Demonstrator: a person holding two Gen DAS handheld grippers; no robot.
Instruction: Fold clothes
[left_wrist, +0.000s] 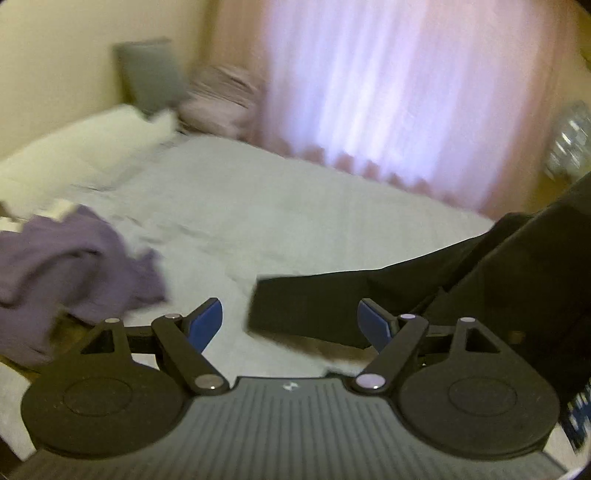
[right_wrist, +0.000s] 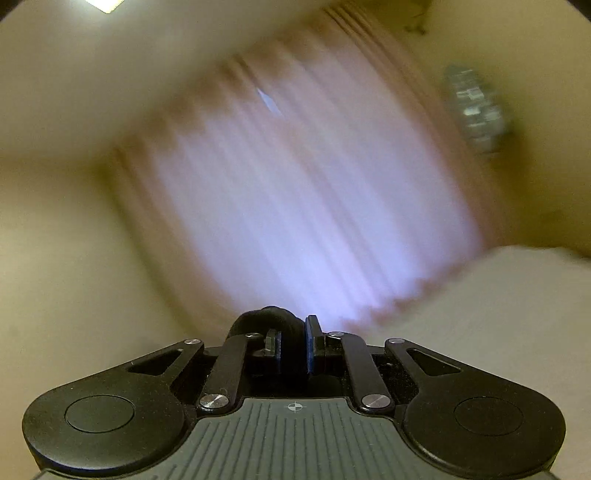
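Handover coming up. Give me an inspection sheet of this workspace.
Surface: bed with pale cover, rumpled.
Job's things: black garment raised on the right, one end over the bed; purple garment heaped at left.
Clutter: folded pile and pillow at the bed's head.
Grippers: left gripper open, empty; right gripper shut on black cloth.
Cables: nothing seen.
Surroundings: pink curtain, cream walls.

Home bedroom. Bed (left_wrist: 280, 206) with pale grey-white cover and white pillow (left_wrist: 85, 147) at its head; grey cushion (left_wrist: 151, 74) and folded lilac bedding (left_wrist: 221, 99) stacked against cream wall (left_wrist: 55, 55). Pink pleated curtain (left_wrist: 388, 85), backlit. Purple garment (left_wrist: 74, 266) and black garment (left_wrist: 424, 295) lying on the bed.
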